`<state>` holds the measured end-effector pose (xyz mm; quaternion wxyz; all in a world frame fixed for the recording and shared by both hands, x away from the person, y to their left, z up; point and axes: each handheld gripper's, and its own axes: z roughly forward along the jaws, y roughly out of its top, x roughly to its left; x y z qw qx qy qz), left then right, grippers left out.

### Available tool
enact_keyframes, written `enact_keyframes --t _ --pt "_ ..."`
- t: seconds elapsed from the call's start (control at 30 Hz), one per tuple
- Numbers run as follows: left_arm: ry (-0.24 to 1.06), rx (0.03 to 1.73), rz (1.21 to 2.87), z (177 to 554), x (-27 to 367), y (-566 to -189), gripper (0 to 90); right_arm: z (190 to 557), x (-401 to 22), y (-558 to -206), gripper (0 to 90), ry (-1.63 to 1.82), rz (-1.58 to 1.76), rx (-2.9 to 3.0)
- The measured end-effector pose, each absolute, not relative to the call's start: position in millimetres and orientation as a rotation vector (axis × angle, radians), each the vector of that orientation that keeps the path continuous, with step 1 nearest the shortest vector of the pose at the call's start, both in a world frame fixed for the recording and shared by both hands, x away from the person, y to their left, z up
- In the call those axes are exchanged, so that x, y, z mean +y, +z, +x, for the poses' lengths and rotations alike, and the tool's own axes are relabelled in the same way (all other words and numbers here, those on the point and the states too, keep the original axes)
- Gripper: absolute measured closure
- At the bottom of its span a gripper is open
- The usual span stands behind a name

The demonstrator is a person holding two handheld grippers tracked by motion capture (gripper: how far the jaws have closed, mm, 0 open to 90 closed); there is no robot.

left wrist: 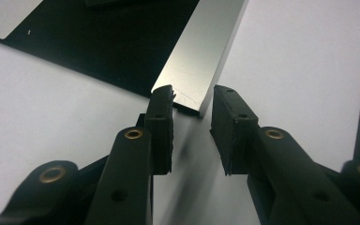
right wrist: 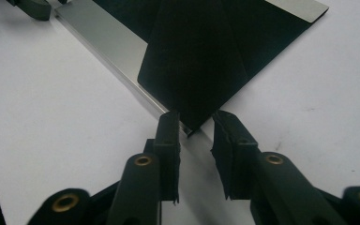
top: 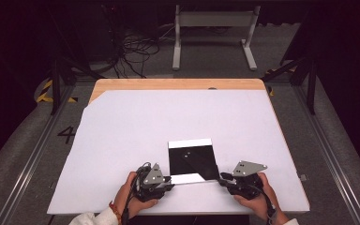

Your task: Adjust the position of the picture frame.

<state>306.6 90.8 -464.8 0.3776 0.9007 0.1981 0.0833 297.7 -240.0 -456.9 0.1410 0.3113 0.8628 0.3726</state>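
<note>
A black sheet (top: 192, 161) with a pale strip along its far and near edges lies on the white table cover (top: 168, 117), close to the front. Its near right part is folded over as a black flap (right wrist: 192, 61). My left gripper (top: 170, 179) sits at the near left corner. In the left gripper view, the left gripper (left wrist: 192, 96) stands open, the corner of the silver strip (left wrist: 206, 51) just at its tips. My right gripper (top: 222, 178) is at the near right corner. There the right gripper (right wrist: 196, 119) is open, with the flap's point between its tips, unpressed.
The white cover lies on a wooden tabletop (top: 178, 84) whose far edge shows. Beyond it on the grey floor stand a white table frame (top: 213, 21) and loose cables (top: 136, 47). Wide bare cover stretches behind and beside the sheet.
</note>
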Motion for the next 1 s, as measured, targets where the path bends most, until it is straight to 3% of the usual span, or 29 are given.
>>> enact_keyframes --t 1.0 --pt "0.325 0.528 2.317 327 92 -463 61.7 302 -220 -460 70.7 1.06 0.927 2.427"
